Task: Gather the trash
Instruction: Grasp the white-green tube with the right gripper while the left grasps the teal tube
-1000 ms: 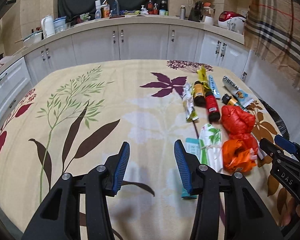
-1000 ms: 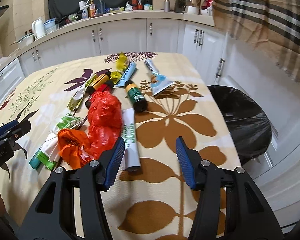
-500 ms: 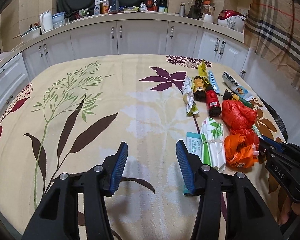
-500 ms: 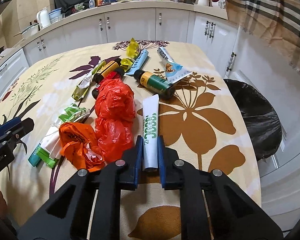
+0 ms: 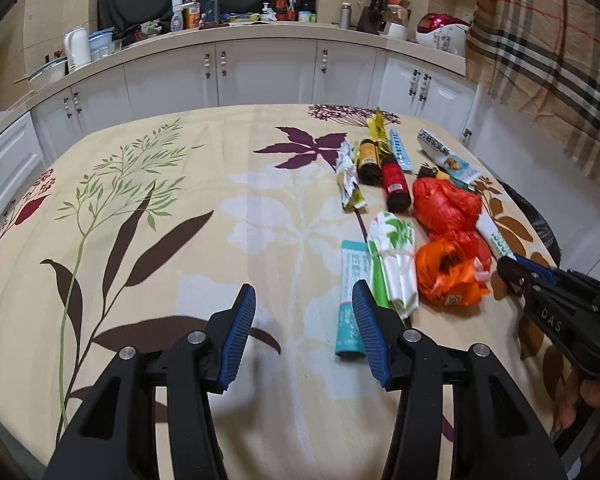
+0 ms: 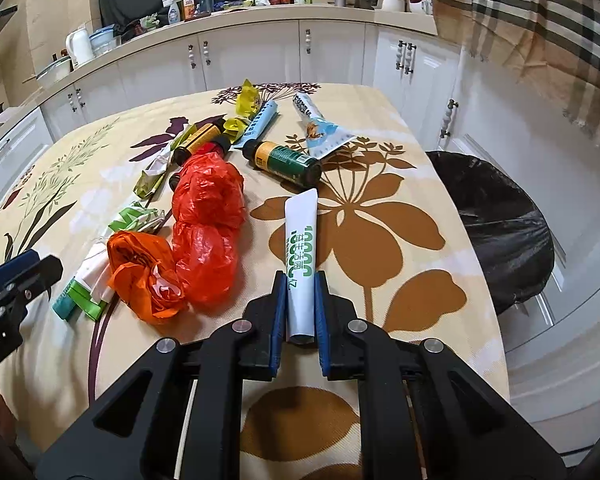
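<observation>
My right gripper (image 6: pixel 299 280) is shut on the near end of a white tube with green print (image 6: pixel 300 248), which lies on the floral tablecloth (image 6: pixel 400 248). That tube (image 5: pixel 496 238) also shows past the red bags in the left wrist view, with the right gripper (image 5: pixel 512 268) at it. Left of the tube lie two red plastic bags (image 6: pixel 206 200) and an orange bag (image 6: pixel 144 264). My left gripper (image 5: pixel 304 308) hangs open over bare cloth, just left of a teal packet (image 5: pixel 350 304) and a green-and-white wrapper bundle (image 5: pixel 394 264). The left gripper (image 6: pixel 32 268) is seen at the left edge of the right wrist view.
A bin lined with a black bag (image 6: pixel 496 220) stands off the table's right edge. Farther back lie a dark green bottle (image 6: pixel 286 162), a red bottle (image 5: pixel 396 182), a yellow-labelled bottle (image 5: pixel 369 160), a blue pouch (image 6: pixel 320 130) and wrappers. White cabinets (image 5: pixel 260 72) run behind.
The right gripper went from open beside the white tube to shut on its near end, and the view drew closer to it. The left gripper stayed open and barely moved.
</observation>
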The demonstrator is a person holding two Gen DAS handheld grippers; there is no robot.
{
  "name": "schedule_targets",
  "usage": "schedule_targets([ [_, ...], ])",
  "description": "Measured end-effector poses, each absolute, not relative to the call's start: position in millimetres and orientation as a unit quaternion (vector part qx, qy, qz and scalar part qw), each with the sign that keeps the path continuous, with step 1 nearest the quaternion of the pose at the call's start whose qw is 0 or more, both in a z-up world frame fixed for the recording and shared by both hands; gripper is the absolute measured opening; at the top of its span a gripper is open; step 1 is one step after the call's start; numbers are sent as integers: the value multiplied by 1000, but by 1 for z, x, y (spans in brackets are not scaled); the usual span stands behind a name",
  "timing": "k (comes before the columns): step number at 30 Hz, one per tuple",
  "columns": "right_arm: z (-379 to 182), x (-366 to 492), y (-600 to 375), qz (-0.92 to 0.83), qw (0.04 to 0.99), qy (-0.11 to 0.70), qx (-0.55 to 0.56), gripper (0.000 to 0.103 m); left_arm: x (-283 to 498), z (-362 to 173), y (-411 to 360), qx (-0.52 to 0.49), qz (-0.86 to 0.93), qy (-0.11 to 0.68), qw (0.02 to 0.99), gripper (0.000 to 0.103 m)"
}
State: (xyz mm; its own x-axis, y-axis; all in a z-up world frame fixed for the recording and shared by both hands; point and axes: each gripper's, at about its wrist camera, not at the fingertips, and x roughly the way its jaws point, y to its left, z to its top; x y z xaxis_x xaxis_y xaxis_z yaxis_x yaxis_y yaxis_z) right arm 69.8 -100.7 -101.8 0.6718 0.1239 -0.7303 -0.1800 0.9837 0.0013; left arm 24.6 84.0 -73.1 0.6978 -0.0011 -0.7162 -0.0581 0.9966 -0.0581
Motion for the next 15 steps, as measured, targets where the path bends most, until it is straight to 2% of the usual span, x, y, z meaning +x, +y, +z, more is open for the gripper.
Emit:
schedule_targets([
  [11, -101, 66, -107, 82, 915, 393, -27, 13, 34, -88, 75, -35, -4, 411, 911, 50],
  [13, -100, 66, -108, 81, 916, 393, -26, 13, 35, -89, 74, -35, -5, 410, 911, 45],
  [15, -100, 67, -109, 80, 916, 392, -24, 13, 36, -89, 74, -29, -7, 409, 912, 31],
])
